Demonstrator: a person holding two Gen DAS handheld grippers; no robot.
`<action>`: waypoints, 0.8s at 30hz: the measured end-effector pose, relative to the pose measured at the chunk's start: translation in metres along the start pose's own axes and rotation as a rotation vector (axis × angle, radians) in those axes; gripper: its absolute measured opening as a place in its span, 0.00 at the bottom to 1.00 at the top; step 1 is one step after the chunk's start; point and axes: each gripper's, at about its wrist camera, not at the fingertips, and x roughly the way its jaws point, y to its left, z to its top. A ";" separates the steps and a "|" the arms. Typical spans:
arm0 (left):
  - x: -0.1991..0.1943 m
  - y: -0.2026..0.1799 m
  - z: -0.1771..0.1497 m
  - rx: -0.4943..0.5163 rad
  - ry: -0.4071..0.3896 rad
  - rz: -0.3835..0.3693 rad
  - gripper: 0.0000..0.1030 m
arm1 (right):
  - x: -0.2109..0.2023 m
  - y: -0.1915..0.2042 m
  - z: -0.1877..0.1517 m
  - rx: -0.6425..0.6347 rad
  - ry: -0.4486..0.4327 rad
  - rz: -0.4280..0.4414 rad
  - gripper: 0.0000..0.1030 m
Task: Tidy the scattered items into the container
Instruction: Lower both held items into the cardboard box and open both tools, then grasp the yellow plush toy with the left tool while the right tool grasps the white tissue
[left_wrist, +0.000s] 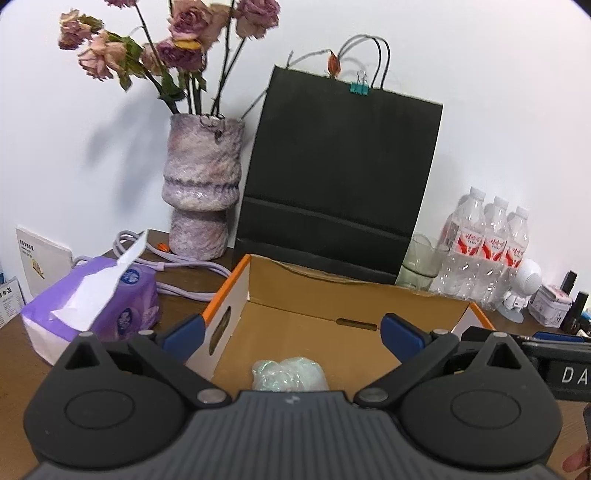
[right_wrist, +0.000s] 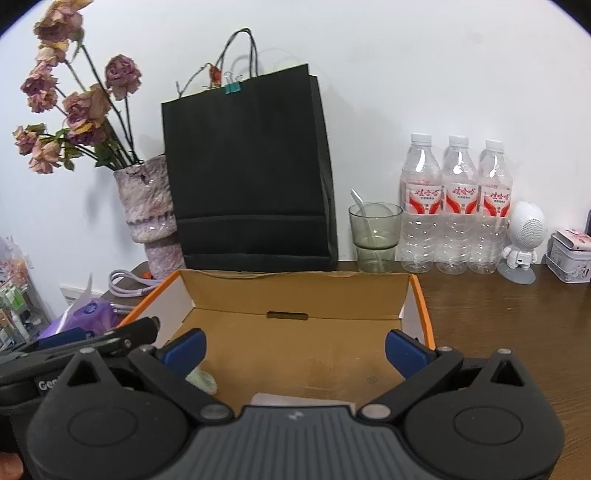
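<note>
An open cardboard box with orange edges (left_wrist: 236, 280) (right_wrist: 417, 295) stands on the brown table, and both grippers hang over its near end. My left gripper (left_wrist: 291, 334) is open, blue pads wide apart with nothing between them. On the box floor just below it lies a crumpled clear plastic bundle (left_wrist: 291, 373). My right gripper (right_wrist: 295, 349) is open and empty as well. Under it a pale flat item (right_wrist: 288, 398) lies on the box floor, mostly hidden by the gripper body. A pale rounded piece (right_wrist: 203, 380) shows beside the left pad.
A black paper bag (left_wrist: 340, 177) (right_wrist: 251, 173) leans on the wall behind the box. A vase of dried roses (left_wrist: 203, 184), a purple tissue pack (left_wrist: 96, 295) and a lilac cable (left_wrist: 184, 264) are left. A glass with a spoon (right_wrist: 375, 236), three water bottles (right_wrist: 456, 206), a white figurine (right_wrist: 524, 240) and a tin (right_wrist: 570, 254) stand right.
</note>
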 end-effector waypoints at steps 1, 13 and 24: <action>-0.005 0.001 0.000 -0.005 -0.006 -0.004 1.00 | -0.004 0.002 0.000 -0.008 -0.006 -0.001 1.00; -0.075 0.021 -0.013 0.026 -0.045 -0.037 1.00 | -0.076 0.019 -0.022 -0.079 -0.097 -0.018 1.00; -0.113 0.056 -0.052 0.068 -0.002 -0.028 1.00 | -0.110 -0.002 -0.091 0.009 -0.079 -0.017 1.00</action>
